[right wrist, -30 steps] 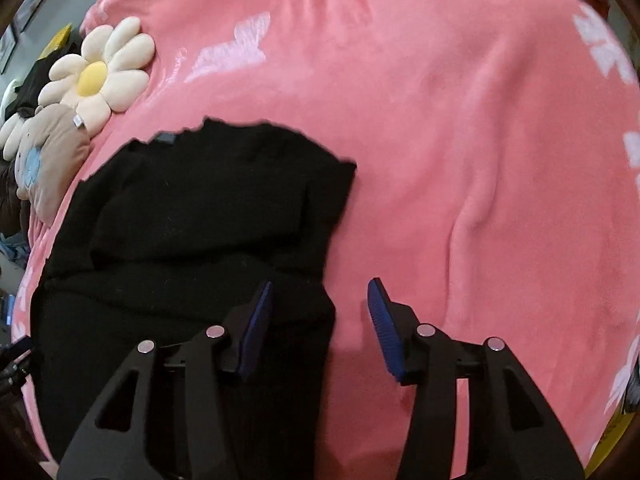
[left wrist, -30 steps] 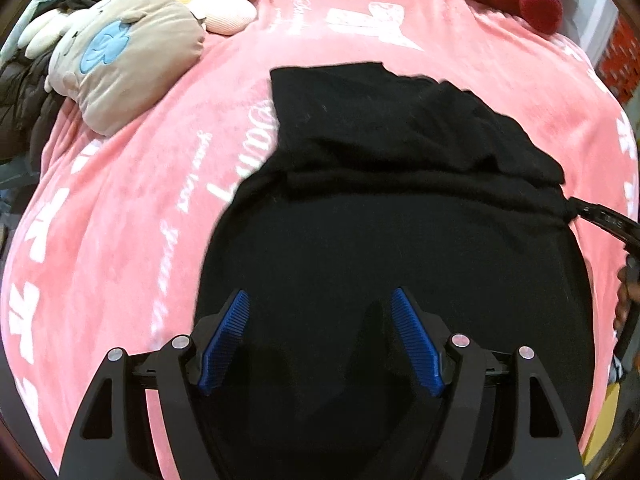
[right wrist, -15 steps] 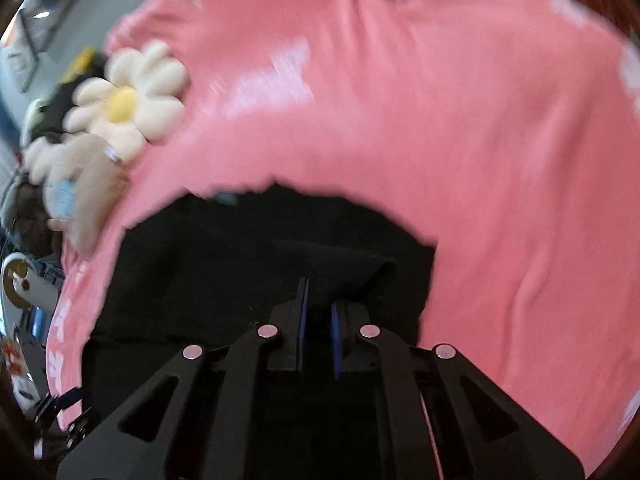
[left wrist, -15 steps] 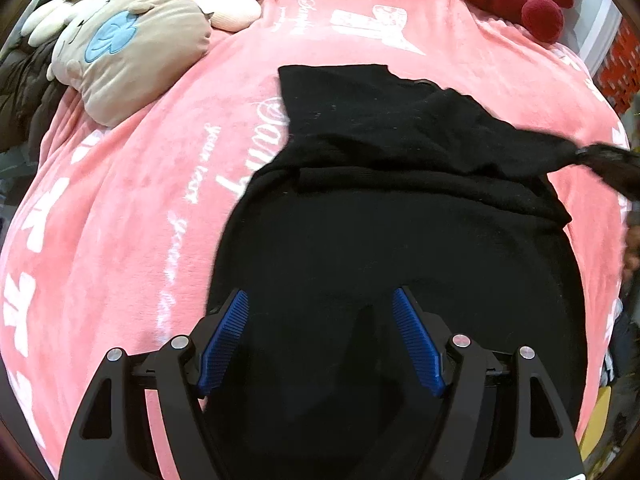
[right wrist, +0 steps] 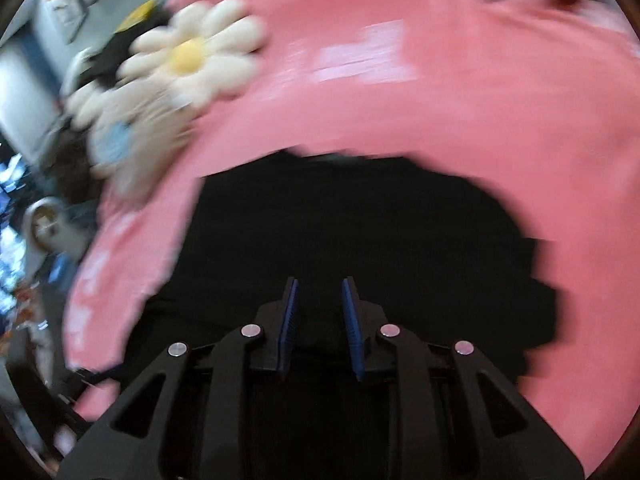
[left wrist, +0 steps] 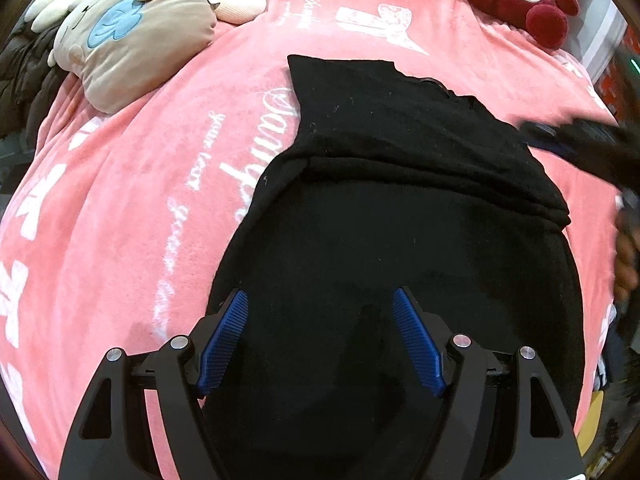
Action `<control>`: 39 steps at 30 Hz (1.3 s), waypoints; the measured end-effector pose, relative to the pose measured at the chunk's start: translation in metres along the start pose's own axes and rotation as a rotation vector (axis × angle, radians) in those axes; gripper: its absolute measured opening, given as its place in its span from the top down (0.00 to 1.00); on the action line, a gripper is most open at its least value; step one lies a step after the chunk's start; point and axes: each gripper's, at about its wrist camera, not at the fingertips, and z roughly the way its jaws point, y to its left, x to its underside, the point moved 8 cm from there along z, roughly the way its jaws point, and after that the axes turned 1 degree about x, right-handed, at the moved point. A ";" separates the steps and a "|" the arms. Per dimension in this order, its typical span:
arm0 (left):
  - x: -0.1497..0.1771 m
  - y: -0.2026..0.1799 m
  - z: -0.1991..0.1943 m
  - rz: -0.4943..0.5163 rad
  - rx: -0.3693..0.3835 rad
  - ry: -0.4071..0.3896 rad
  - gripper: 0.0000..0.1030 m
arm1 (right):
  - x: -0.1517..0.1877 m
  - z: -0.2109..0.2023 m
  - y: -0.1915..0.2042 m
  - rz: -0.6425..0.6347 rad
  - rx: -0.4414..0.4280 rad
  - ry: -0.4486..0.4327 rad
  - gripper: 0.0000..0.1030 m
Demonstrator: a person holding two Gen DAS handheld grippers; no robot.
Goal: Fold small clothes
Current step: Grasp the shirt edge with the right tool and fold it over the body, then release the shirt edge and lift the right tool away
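On pink blanket (left wrist: 120, 240), black garment (left wrist: 400, 240), partly folded

Daisy cushion (right wrist: 192, 60) — motion-blurred

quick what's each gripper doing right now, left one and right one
Left gripper: open wide above the black garment, holding nothing.
Right gripper: jaws narrowly apart, just been opening over the garment; nothing visibly pinched.
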 end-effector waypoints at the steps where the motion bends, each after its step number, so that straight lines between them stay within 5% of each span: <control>1: 0.002 0.001 -0.002 0.000 0.005 -0.003 0.30 | -0.004 0.020 0.028 -0.069 -0.002 0.029 0.78; 6: 0.017 0.006 -0.010 -0.012 0.031 -0.006 0.30 | 0.010 0.091 0.075 -0.136 -0.003 0.146 0.83; 10: 0.028 0.011 -0.013 -0.002 0.040 -0.001 0.30 | 0.006 0.113 0.117 -0.175 -0.039 0.138 0.83; 12: 0.032 0.012 -0.014 0.022 0.028 -0.002 0.30 | 0.002 0.129 0.143 -0.262 0.021 0.140 0.83; 15: 0.036 0.014 -0.015 0.031 0.016 0.002 0.30 | -0.008 0.104 0.149 -0.244 -0.010 0.075 0.83; 18: 0.040 0.013 -0.019 0.026 0.041 0.004 0.30 | 0.001 0.053 0.103 -0.141 0.020 -0.022 0.83; 22: 0.049 0.002 -0.021 0.049 0.058 0.004 0.29 | 0.051 0.036 0.036 -0.062 0.103 0.046 0.83; 24: 0.055 -0.012 -0.023 0.071 0.055 0.012 0.29 | 0.068 -0.002 0.016 -0.016 0.140 -0.033 0.83; 30: 0.071 -0.042 -0.040 0.109 0.095 0.008 0.29 | 0.148 -0.119 -0.069 0.133 0.412 -0.164 0.73; 34: 0.088 -0.050 -0.041 0.112 0.098 0.032 0.29 | 0.230 -0.165 -0.118 0.304 0.437 -0.106 0.64; 39: 0.113 -0.046 -0.043 0.126 0.087 0.066 0.29 | 0.292 -0.162 -0.109 0.327 0.441 -0.006 0.49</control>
